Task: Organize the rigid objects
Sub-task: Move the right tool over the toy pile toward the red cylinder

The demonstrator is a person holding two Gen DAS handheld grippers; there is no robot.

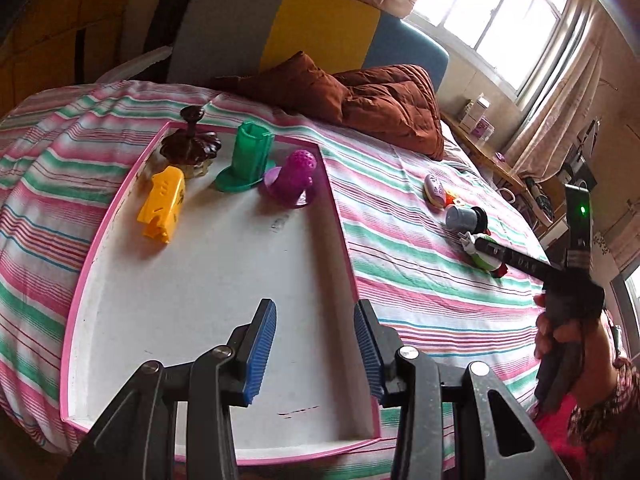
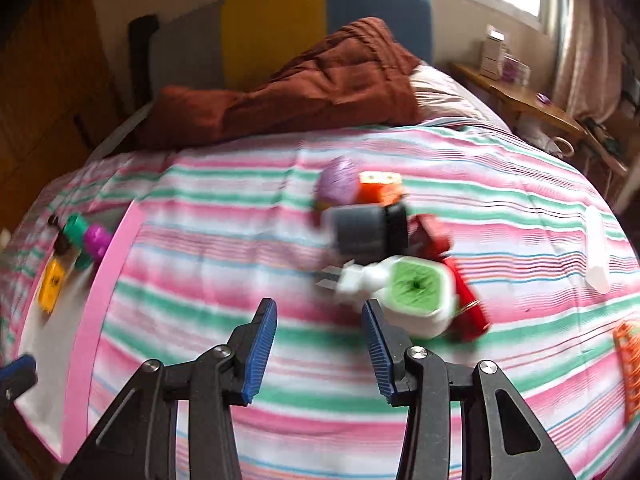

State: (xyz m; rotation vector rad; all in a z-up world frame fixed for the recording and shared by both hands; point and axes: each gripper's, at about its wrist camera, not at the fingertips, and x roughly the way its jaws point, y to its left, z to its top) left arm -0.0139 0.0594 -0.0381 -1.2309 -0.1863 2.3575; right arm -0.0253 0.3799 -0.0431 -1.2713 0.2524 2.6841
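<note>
Striped pink, green and white bedding covers the bed (image 1: 400, 216), with a rust-brown quilt (image 1: 380, 104) bunched at the headboard end under a bright window (image 1: 496, 12). On the bed lies a white tray with a pink rim (image 1: 336, 216). 4 pieces stand at its far end: a yellow block (image 1: 162, 204), a dark brown ornament (image 1: 191, 142) behind it, a green cylinder on a flange (image 1: 246, 158), and a purple perforated dome (image 1: 294, 176) just beside the green one. Well apart from the tray, on the bare bedding, sits a loose cluster: a white and green plug (image 2: 408, 292), a grey and black cylinder (image 2: 370, 234) behind it, red pieces (image 2: 460, 292) touching the plug, an orange block (image 2: 380, 188) and a lilac egg-shaped piece (image 2: 340, 180) farthest back. The left gripper (image 1: 316, 350) hangs over the near part of the tray, its blue pads apart and holding nothing. The right gripper (image 2: 320, 354) hovers above the bedding with its pads spread wide, the right-hand pad just beside the plug; motion blur hides whether they touch.
</note>
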